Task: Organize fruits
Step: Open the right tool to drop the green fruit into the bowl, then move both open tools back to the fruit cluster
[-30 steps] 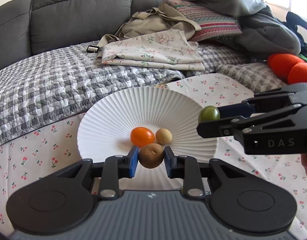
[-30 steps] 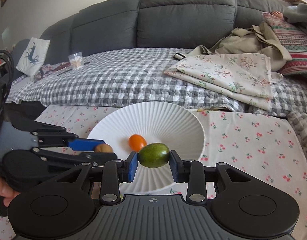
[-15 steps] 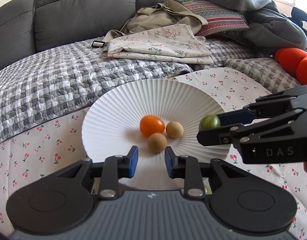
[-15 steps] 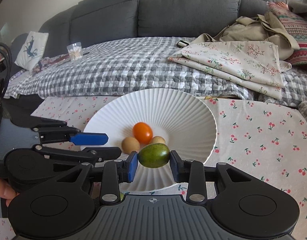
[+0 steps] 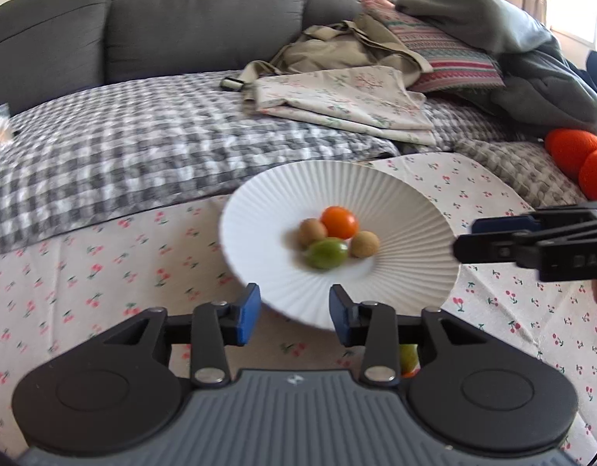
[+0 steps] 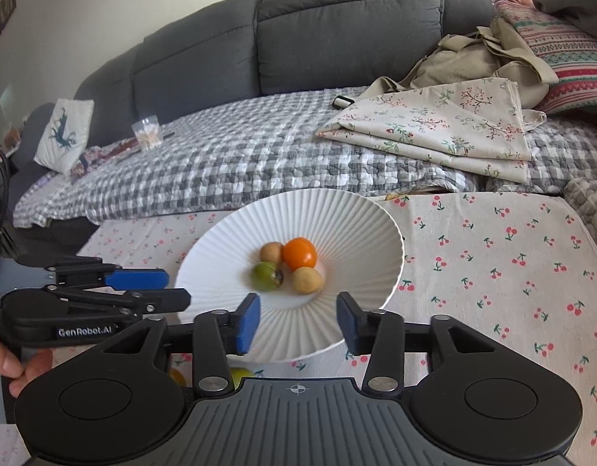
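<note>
We've got both grippers empty. Left gripper (image 5: 292, 314) has its jaws spread wide, nothing between the blue pads, sitting just short of the near rim of the white ribbed plate (image 5: 407, 202). Right gripper (image 6: 296, 322) likewise has jaws apart and empty, at the near rim of the plate (image 6: 352, 213); from the left wrist view it comes in from the right side (image 5: 492, 237) with its two fingers showing a gap. Four fruits sit bunched at the plate centre, touching or nearly so: orange tomato (image 6: 299, 252) at the back, green fruit (image 6: 266, 276) front-left with its dark stem end facing right, brown round fruit (image 6: 271, 251) back-left, tan round fruit (image 6: 307, 280) front-right. Left view is motion-blurred but shows the same cluster, green fruit (image 5: 326, 253) nearest us. More fruit lies off the plate on the cherry-print cloth (image 6: 492, 256), mostly hidden behind the gripper bodies: a yellow-green piece (image 6: 242, 373) and an orange piece (image 6: 177, 376) below the right gripper's fingers. We can't tell what kind these are. Plate sits on the cloth-covered bench in front of the grey sofa (image 6: 337, 39), with a checked blanket (image 6: 220, 163) and folded floral fabric (image 6: 446, 124) behind.
</note>
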Demonstrator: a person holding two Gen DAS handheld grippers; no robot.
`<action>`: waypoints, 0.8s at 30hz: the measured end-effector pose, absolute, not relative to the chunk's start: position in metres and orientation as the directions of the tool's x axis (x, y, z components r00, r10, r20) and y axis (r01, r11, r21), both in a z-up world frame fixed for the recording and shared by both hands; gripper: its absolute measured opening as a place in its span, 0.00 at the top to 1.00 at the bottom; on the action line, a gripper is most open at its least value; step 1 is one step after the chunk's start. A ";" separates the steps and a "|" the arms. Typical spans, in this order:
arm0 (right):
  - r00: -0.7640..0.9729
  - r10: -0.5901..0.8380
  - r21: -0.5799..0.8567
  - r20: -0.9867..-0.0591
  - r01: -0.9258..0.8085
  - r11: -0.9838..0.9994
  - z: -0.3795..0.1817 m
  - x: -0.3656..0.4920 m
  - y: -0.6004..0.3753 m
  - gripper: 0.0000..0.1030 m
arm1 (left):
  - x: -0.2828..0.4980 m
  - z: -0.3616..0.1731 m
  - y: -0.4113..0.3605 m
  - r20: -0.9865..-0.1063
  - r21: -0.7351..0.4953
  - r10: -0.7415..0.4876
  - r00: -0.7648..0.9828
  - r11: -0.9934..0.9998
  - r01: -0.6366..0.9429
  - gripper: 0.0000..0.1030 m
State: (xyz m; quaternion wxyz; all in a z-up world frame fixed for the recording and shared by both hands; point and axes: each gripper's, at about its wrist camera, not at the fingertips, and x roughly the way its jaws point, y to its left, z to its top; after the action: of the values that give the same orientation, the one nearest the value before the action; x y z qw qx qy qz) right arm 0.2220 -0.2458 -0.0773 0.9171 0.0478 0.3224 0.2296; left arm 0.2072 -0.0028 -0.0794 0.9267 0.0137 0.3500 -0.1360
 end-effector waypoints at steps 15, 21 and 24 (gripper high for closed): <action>0.671 0.459 0.193 -0.583 -0.434 0.880 -0.062 0.184 -0.249 0.34 | 0.169 -0.064 0.013 -0.684 -0.120 -0.239 0.690 0.969 0.217 0.44; 0.659 0.468 0.209 -0.588 -0.435 0.876 -0.058 0.173 -0.257 0.29 | 0.152 -0.062 0.015 -0.688 -0.131 -0.258 0.679 0.964 0.233 0.37; 0.658 0.473 0.211 -0.586 -0.440 0.873 -0.056 0.169 -0.259 0.26 | 0.149 -0.064 0.018 -0.690 -0.128 -0.252 0.679 0.965 0.229 0.34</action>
State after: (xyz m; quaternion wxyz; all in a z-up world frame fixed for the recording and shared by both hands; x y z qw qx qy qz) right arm 0.1687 -0.2594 -0.0558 0.9100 0.0254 0.3290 0.2508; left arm 0.1486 0.0184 -0.0641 0.9160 -0.0155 0.3788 -0.1313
